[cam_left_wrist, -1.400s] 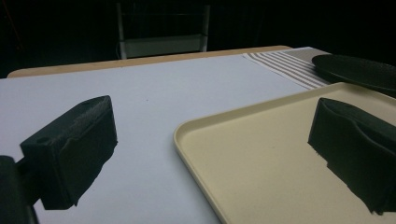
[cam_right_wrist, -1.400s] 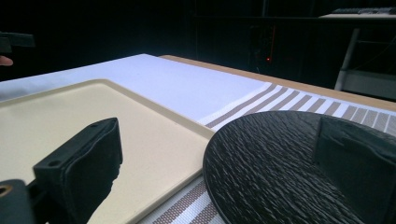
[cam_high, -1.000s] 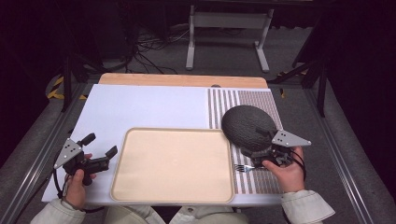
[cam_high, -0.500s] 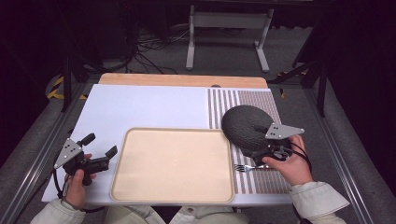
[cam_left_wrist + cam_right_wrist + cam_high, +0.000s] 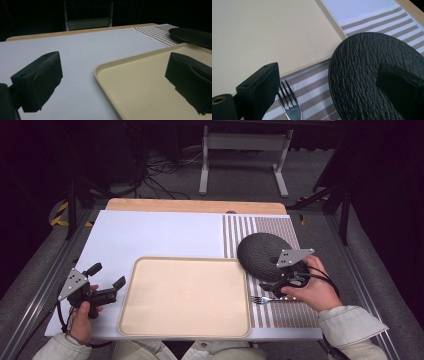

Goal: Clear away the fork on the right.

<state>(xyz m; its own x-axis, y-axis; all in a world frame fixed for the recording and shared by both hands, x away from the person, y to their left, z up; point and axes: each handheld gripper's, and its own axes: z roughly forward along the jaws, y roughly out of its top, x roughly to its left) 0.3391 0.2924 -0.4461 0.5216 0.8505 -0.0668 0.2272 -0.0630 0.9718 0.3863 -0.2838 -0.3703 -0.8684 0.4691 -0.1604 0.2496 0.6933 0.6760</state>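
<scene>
Here we see right gripper (image 5: 270,287) spread beside plate (image 5: 261,252) | its view: fork (image 5: 291,107) tines | left gripper (image 5: 107,281) spread left of tray (image 5: 185,295)

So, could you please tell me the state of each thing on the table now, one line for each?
Plate: dark, bare, flat on the striped mat.
Fork: lying flat on the mat, tines toward the tray.
Tray: beige, nothing on it.
Left gripper: open, holding nothing.
Right gripper: open, above the plate's edge and the fork.
</scene>
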